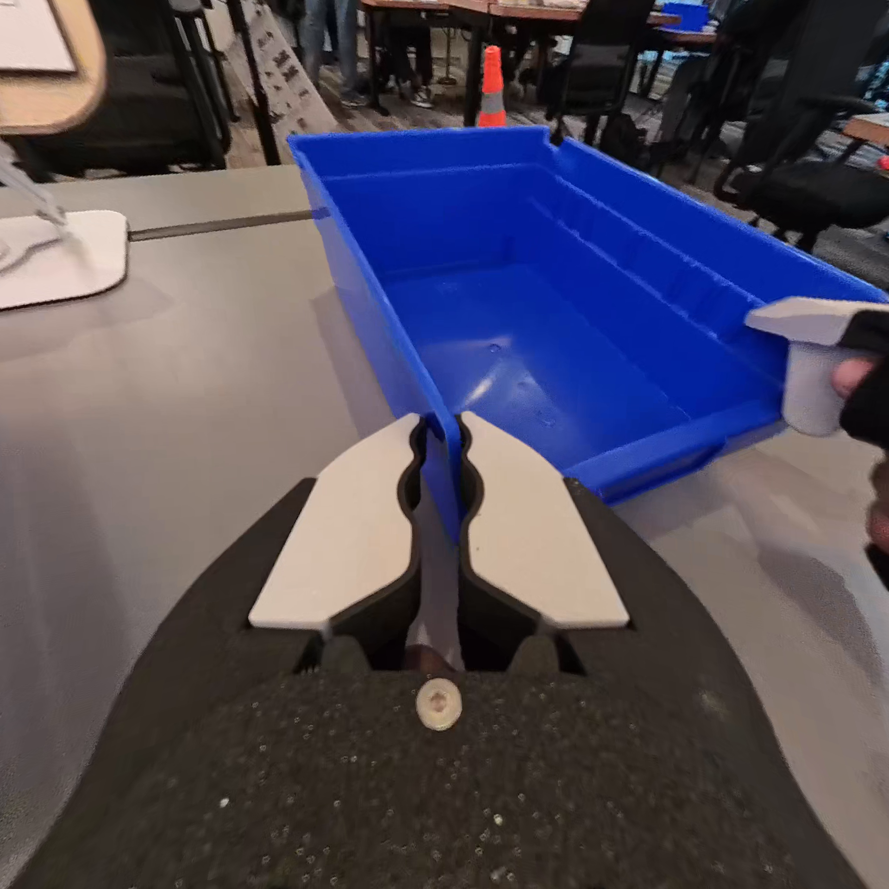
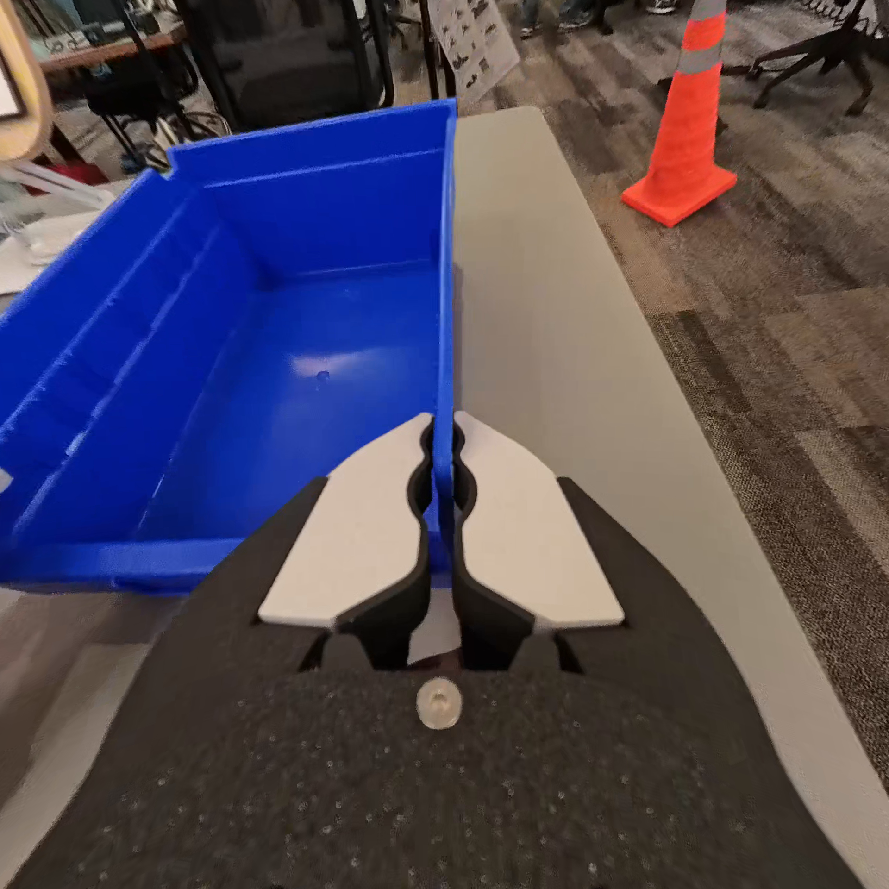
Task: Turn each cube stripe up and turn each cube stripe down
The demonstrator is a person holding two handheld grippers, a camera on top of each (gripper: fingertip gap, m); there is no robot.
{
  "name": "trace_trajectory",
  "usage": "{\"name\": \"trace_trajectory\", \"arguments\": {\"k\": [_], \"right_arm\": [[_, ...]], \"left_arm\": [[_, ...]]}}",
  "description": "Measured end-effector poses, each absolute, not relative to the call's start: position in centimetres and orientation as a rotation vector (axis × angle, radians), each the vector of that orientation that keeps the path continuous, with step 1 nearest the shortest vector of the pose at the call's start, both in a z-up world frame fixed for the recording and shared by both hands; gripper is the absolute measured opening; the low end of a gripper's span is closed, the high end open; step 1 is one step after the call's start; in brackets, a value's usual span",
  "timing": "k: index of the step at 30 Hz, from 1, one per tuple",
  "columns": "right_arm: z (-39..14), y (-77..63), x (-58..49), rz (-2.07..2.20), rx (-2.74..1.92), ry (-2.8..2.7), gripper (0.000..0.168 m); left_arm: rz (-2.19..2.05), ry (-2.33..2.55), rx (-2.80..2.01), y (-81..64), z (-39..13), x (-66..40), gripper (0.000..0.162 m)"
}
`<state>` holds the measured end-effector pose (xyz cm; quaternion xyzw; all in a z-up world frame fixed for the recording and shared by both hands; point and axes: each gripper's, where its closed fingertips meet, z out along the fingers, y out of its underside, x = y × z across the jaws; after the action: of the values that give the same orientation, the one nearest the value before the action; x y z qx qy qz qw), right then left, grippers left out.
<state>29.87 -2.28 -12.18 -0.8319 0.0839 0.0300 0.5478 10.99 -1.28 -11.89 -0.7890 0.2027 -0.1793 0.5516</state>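
The left gripper (image 1: pixel 440 428) is clamped on the left side wall of the blue bin (image 1: pixel 553 298), near its front corner. The bin sits on the grey tabletop (image 1: pixel 168 385) and is empty; no cubes show in either view, so where they are cannot be told. The right gripper (image 2: pixel 443 425) is clamped on the opposite wall, close to the tabletop's right edge. The main risk, I judge, is uneven lifting: the thin walls could flex and slip from the pads, or the bin could slide right and tip off toward the floor where an orange cone (image 2: pixel 683 144) stands
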Motion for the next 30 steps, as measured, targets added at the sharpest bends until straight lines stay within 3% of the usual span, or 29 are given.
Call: {"name": "trace_trajectory", "arguments": {"k": [2, 3, 7, 10, 14, 16, 21, 26, 28, 30], "right_arm": [[-12.2, -2.2, 30.0, 0.064, -1.965, 0.19, 0.003], [-12.0, -2.3, 30.2, 0.04, -1.952, 0.188, 0.006], [-7.9, -3.1, 30.3, -0.028, -1.817, 0.234, 0.025], [-0.8, -3.1, 24.2, 0.401, -1.602, 0.244, 0.03], [3.6, -3.0, 11.0, 0.543, -1.582, -0.091, 0.033], [2.0, -2.7, 3.2, 0.543, -1.663, -0.302, 0.038], [-7.7, -1.7, -8.6, 0.615, -1.987, -0.444, 0.046], [-12.4, 0.3, -10.0, 0.418, -2.011, -0.371, 0.04], [-11.8, 0.6, -9.5, 0.412, -1.966, -0.254, 0.015], [-11.6, 0.4, -9.7, 0.342, -1.948, -0.173, 0.006]], "left_arm": [[-0.501, 0.554, -1.907, -3.5, -11.3, 10.4, 0.037], [-0.578, 0.595, -1.895, -5.3, -10.4, 9.5, 0.041], [-0.629, 0.647, -1.784, -10.2, -5.6, -0.1, 0.05], [-0.386, 0.488, -1.708, -8.9, -3.0, -11.8, 0.05], [-0.147, 0.224, -1.796, -5.4, -5.7, -24.0, 0.05], [-0.115, 0.147, -1.857, -3.5, -8.2, -26.6, 0.05], [-0.171, 0.117, -1.985, -0.7, -11.8, -26.7, 0.049], [-0.137, 0.087, -1.981, -0.3, -11.9, -26.7, 0.02], [0.007, 0.091, -1.961, -0.2, -11.7, -28.0, 0.006], [0.054, 0.111, -1.921, -0.6, -11.3, -28.7, 0.005]]}}
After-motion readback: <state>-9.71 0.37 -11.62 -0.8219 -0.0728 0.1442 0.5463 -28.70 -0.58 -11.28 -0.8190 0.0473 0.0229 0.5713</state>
